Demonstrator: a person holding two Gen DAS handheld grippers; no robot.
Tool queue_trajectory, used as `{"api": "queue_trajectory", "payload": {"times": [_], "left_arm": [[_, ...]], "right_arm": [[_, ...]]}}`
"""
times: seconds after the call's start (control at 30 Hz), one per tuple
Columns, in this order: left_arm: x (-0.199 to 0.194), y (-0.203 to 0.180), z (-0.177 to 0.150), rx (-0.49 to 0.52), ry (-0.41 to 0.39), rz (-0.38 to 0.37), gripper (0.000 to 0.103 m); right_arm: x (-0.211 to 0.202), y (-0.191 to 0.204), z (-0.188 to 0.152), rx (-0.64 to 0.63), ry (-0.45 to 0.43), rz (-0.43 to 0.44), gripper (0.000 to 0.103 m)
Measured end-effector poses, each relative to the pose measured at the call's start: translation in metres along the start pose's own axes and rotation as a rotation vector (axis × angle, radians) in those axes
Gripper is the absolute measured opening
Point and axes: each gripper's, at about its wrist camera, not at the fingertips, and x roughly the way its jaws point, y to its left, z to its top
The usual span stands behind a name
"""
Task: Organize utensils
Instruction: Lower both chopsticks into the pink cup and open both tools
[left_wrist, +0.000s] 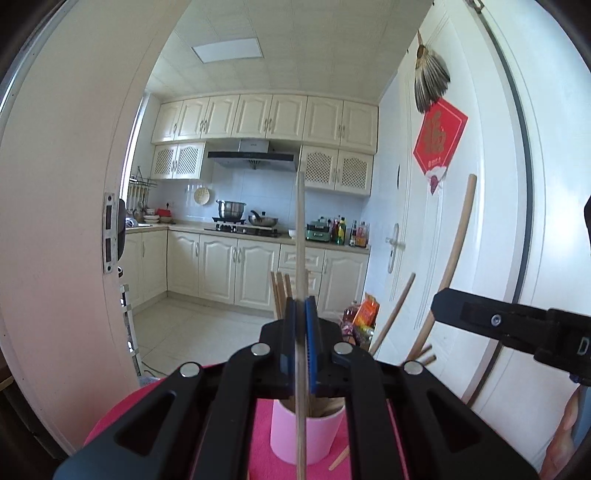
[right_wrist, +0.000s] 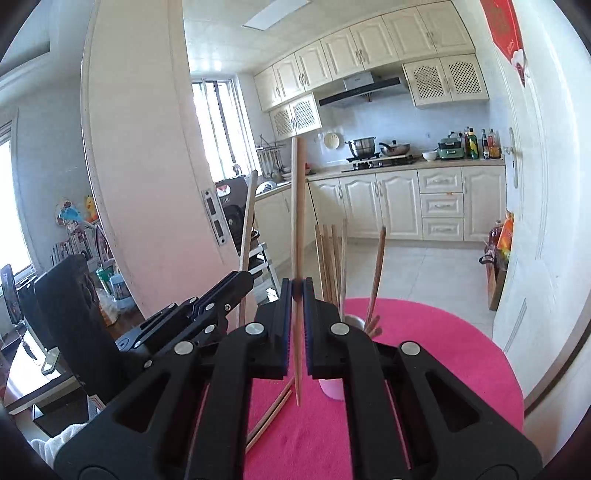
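Both two-finger tools clamped tight, each on a single pale wooden chopstick held near upright: left gripper (left_wrist: 300, 306) pinching its long light-wood chopstick (left_wrist: 300, 236) between blue ribbed pads, right gripper (right_wrist: 297, 291) pinching a tapered light-wood chopstick (right_wrist: 297, 206) the same way, thin tip hanging down over the cloth. Below and just ahead, a pale pink cylindrical cup (left_wrist: 308, 432) standing on the round table covered in bright pink cloth (right_wrist: 443, 350), already holding a bundle of brown wooden chopsticks (right_wrist: 330, 258) with ends poking up past the rim. Task judged partly done: several sticks housed in the cup, two more in hand and not yet dropped in. Left to gather: a loose pair of chopsticks lying on the cloth (right_wrist: 271, 417) near the right tool, plus one more stick end on the cloth (left_wrist: 338, 458) beside the cup in the left wrist view. Possibly others hidden under the tool bodies; cannot tell. Around: open white door (left_wrist: 480, 221) with red paper decoration close on the right, cream kitchen cabinets (left_wrist: 236, 266) and stove well beyond, cluttered desk off to the left. In the way: the standing bundle crowding the cup mouth, and the two tools close beside each other, so risk of knocking sticks or each other when lowering.
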Motion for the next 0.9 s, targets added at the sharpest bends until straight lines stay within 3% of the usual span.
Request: {"api": "queue_trajectory", "payload": {"times": [0.17,0.43,0.73,0.9], "left_arm": [[0.007,0.013,0.014,-0.12,-0.104,-0.029,0.006],[0.043,0.009,0.019,-0.143,-0.177,-0.025,0.006],[0.077,0.01,-0.004,-0.14,-0.175,0.005,0.006],[0.088,0.01,-0.016,-0.124,-0.114,0.013,0.006]], "right_arm": [[0.008,-0.002,0.013,-0.023,-0.067,-0.013,0.006],[0.029,-0.01,0.018,-0.057,-0.091,-0.048,0.006],[0.045,-0.026,0.013,-0.055,-0.071,-0.073,0.006],[0.052,-0.027,0.01,-0.067,-0.072,-0.091,0.006]]}}
